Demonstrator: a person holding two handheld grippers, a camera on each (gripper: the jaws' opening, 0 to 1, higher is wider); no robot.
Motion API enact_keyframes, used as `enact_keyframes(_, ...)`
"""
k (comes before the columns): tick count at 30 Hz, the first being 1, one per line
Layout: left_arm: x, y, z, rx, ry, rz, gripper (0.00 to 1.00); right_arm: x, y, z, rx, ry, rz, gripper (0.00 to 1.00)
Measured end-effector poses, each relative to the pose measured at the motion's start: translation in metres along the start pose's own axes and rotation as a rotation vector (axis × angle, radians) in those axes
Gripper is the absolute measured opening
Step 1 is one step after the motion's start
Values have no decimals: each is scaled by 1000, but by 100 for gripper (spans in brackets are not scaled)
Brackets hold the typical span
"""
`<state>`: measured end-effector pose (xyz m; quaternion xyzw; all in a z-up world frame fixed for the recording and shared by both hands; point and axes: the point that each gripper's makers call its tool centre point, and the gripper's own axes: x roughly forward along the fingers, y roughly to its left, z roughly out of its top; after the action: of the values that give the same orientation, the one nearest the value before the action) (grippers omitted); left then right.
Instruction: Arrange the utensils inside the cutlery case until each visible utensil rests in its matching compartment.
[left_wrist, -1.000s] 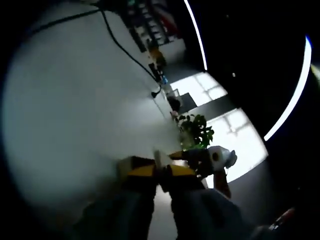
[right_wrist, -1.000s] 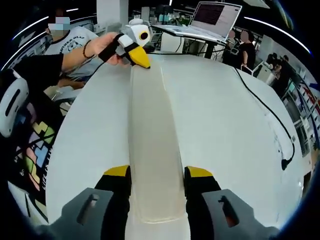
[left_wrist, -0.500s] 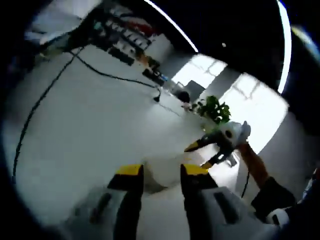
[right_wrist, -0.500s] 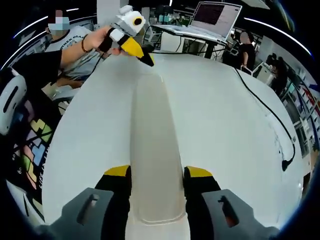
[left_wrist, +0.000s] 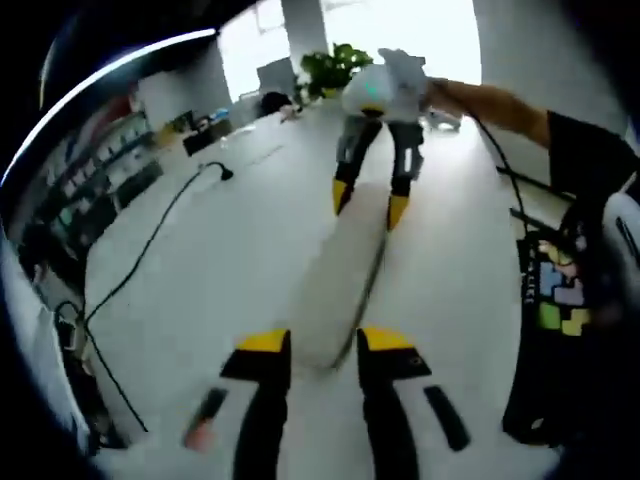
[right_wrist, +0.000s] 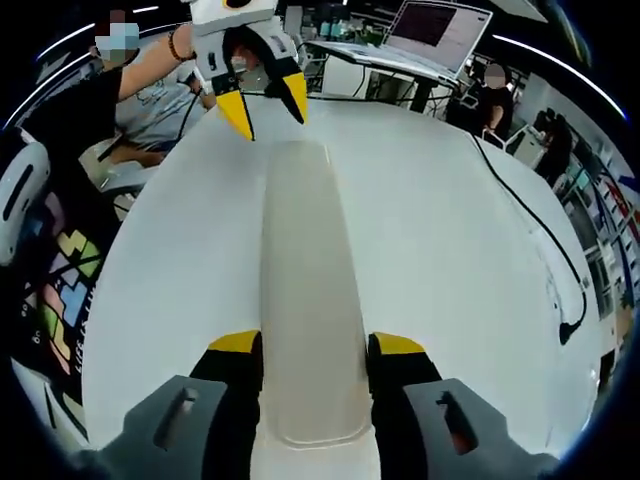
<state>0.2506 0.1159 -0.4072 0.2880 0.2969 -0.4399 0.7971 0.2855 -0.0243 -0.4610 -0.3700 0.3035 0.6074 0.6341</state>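
The right gripper (right_wrist: 310, 355) has its jaws clamped on the near end of the long cutlery case (right_wrist: 300, 300), which lies lengthwise along the white table (right_wrist: 440, 250) (a black cable (right_wrist: 530, 225) trails nearby). Beyond its far end, the left gripper (right_wrist: 262, 103) hovers with jaws apart.
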Motion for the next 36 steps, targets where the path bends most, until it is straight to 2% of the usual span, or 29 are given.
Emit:
enact_keyframes(2, 4, 8, -1, 62, 62, 20, 20, 0, 0, 0, 3, -2, -4, 43)
enact_keyframes(3, 6, 10, -2, 74, 96, 19, 18, 0, 1, 0, 5, -2, -5, 43)
enact_keyframes(6, 13, 6, -3, 79, 138, -16, 4, -1, 0, -1, 57, 11, -18, 43)
enact_keyframes(8, 15, 2, -9, 128, 190, -57, 3, -1, 1, -2, 37, 18, -25, 42)
enact_keyframes(9, 17, 6, -11, 154, 210, -46, 3, -2, 2, -2, 8, 16, -24, 42)
enact_keyframes(10, 19, 10, -12, 177, 238, -41, 3, -2, 3, -3, 25, 14, -22, 42)
enact_keyframes(11, 21, 16, -10, 189, 244, -20, 2, -3, 4, -4, 28, 7, -24, 42)
enact_keyframes(13, 25, 17, -3, 193, 249, -31, 0, -3, 4, -4, 33, 2, -28, 42)
enact_keyframes(15, 25, 10, -6, 208, 292, -95, 0, -3, 5, -5, 45, 2, -33, 42)
enact_keyframes(17, 26, 9, -13, 176, 351, -126, 0, -4, 6, -7, 47, 11, -33, 42)
enact_keyframes(20, 30, 19, -15, 217, 383, -96, 0, -5, 6, -7, 40, 16, -31, 42)
enact_keyframes(21, 30, 20, -13, 209, 374, -103, 0, -5, 6, -7, 41, 15, -30, 42)
enact_keyframes(23, 32, 19, -11, 180, 376, -118, 0, -5, 6, -7, 45, 16, -30, 42)
enact_keyframes(29, 33, 16, -12, 215, 439, -130, 0, -3, 7, -8, 50, 51, -40, 43)
enact_keyframes(31, 33, 16, -13, 163, 461, -131, 0, -3, 6, -9, 47, 60, -45, 43)
enact_keyframes(36, 33, 15, -14, 185, 465, -136, 0, -2, 6, -11, 51, 63, -50, 43)
